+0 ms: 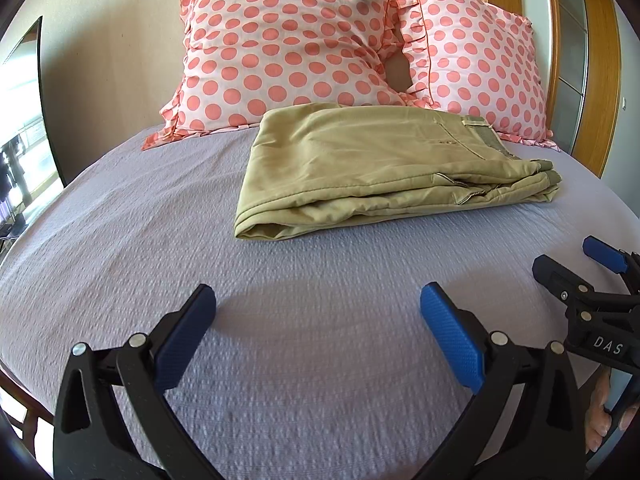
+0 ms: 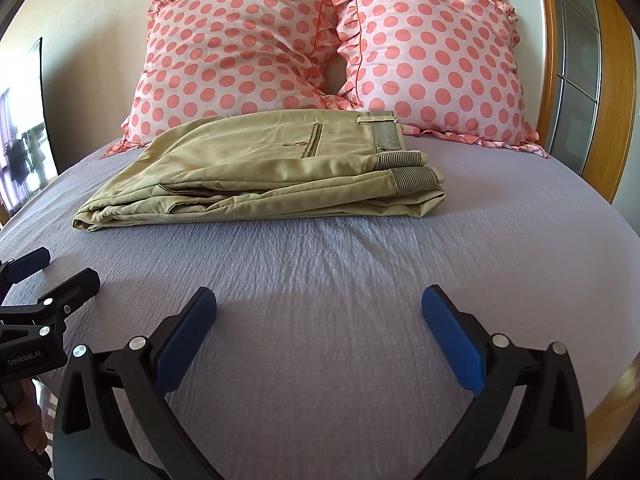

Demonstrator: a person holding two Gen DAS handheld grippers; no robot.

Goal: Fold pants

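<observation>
Khaki pants (image 1: 372,168) lie folded into a flat stack on the lilac bedspread (image 1: 160,220), just in front of the pillows. They also show in the right wrist view (image 2: 264,168), waistband and ribbed cuffs at the right end. My left gripper (image 1: 318,312) is open and empty, above the bedspread, well short of the pants. My right gripper (image 2: 319,312) is open and empty too, at a similar distance. The right gripper shows at the right edge of the left wrist view (image 1: 580,264); the left gripper shows at the left edge of the right wrist view (image 2: 52,270).
Two pink polka-dot pillows (image 1: 288,44) (image 1: 476,68) lean on the wall behind the pants. A wooden door frame (image 1: 596,80) stands at the right. A window (image 1: 20,120) is at the left. Bare bedspread (image 2: 500,240) lies around the pants.
</observation>
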